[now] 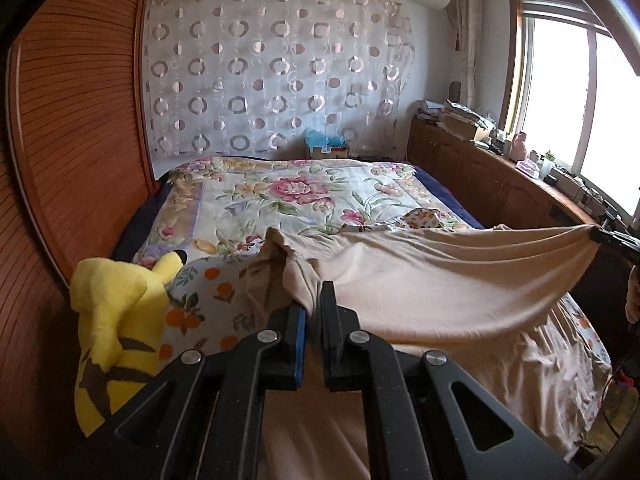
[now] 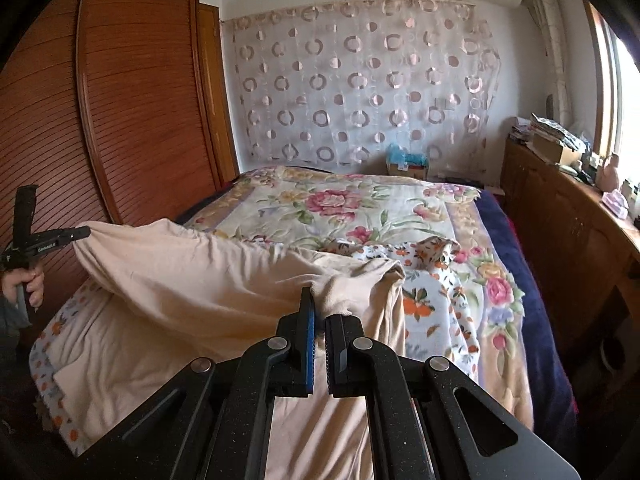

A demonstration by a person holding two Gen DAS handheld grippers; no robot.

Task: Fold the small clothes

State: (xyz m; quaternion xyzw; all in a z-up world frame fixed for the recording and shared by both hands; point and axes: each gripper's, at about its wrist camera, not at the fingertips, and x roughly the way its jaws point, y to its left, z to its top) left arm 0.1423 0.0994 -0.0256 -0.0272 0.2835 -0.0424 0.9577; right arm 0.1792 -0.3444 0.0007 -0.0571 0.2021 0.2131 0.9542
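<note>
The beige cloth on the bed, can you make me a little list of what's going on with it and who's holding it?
cloth: beige garment, lifted and stretched between two grippers
left gripper: shut on one edge of the garment
right gripper: shut on the other edge
underneath: orange-print sheet over a floral blanket
beside it: yellow plush toy, on the left in the left wrist view
folded yet: no, it hangs in a sag
</note>
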